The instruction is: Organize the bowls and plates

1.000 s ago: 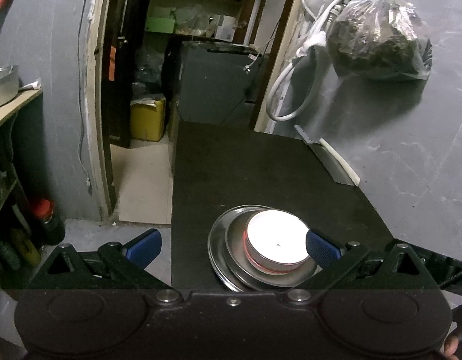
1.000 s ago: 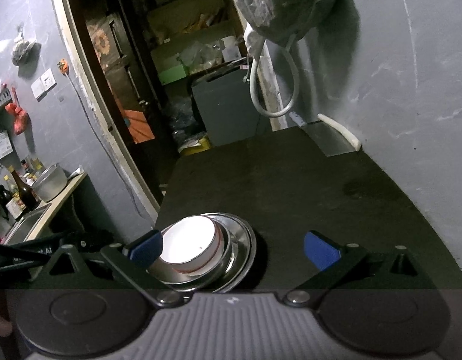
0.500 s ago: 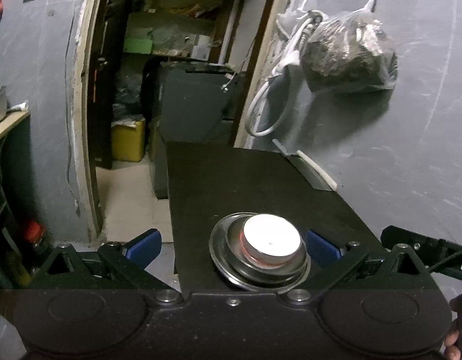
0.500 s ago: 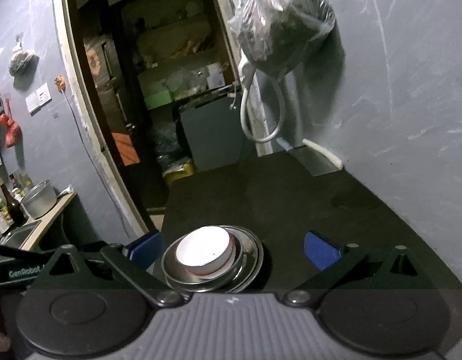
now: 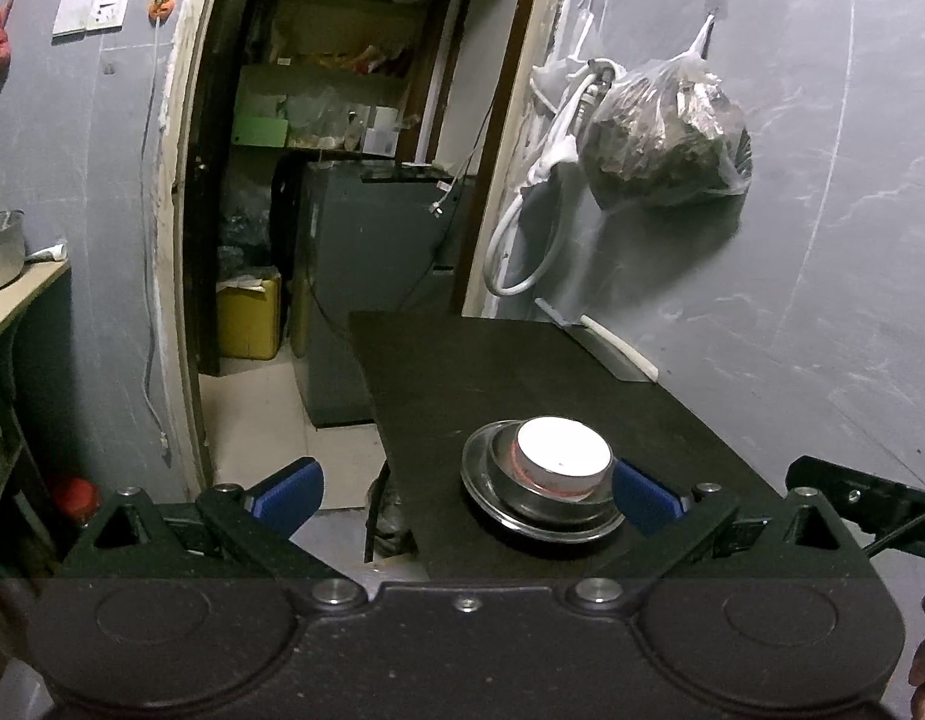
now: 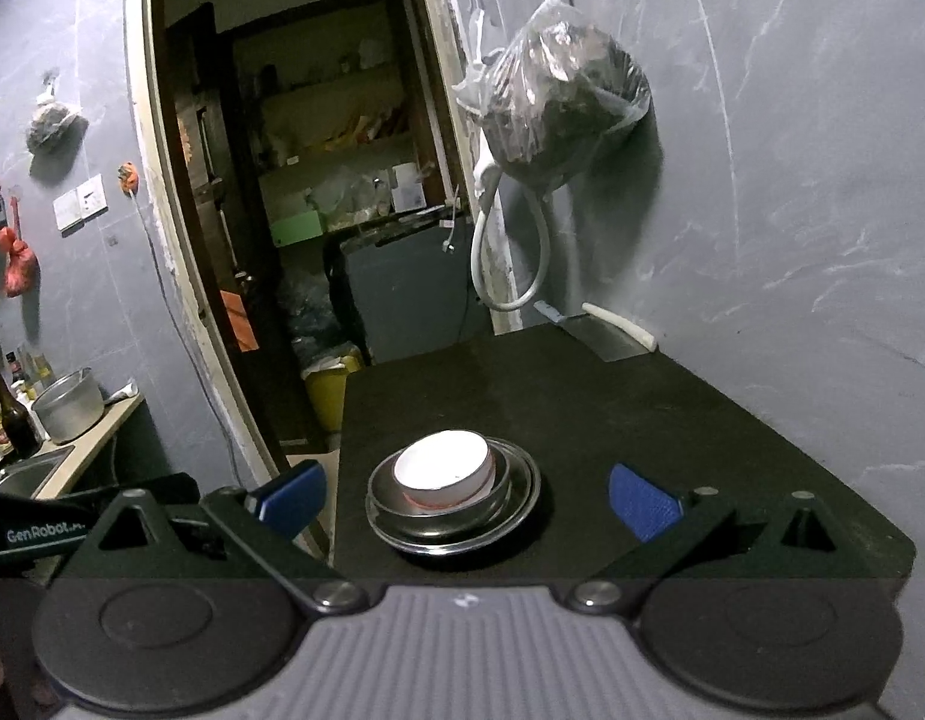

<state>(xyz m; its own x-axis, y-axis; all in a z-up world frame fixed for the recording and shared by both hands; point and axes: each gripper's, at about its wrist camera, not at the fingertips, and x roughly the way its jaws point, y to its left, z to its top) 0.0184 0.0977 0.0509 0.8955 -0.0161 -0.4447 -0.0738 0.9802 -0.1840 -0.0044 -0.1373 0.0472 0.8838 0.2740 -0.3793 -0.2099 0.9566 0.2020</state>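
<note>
White bowl (image 6: 444, 468) nested in steel plates (image 6: 510, 516) — stacked.

White bowl (image 6: 444, 468) nested upright in stacked steel plates (image 6: 510, 516) on black table (image 6: 672, 414)

White bowl (image 5: 563, 455) nested in a steel bowl (image 5: 525, 495) on a steel plate (image 5: 480, 483), stacked near the front edge of the black table (image 5: 522, 372), toward its left side. Left gripper (image 5: 465, 487) spread wide and empty, blue fingertips (image 5: 288, 487) apart, the right one just beside the stack, the left one off the table's left edge. Cleaver (image 5: 600, 343) with a white handle at the far right edge against the grey wall. Plastic bag (image 5: 660, 141) and white hose (image 5: 525, 240) hanging above the far right corner.
</note>
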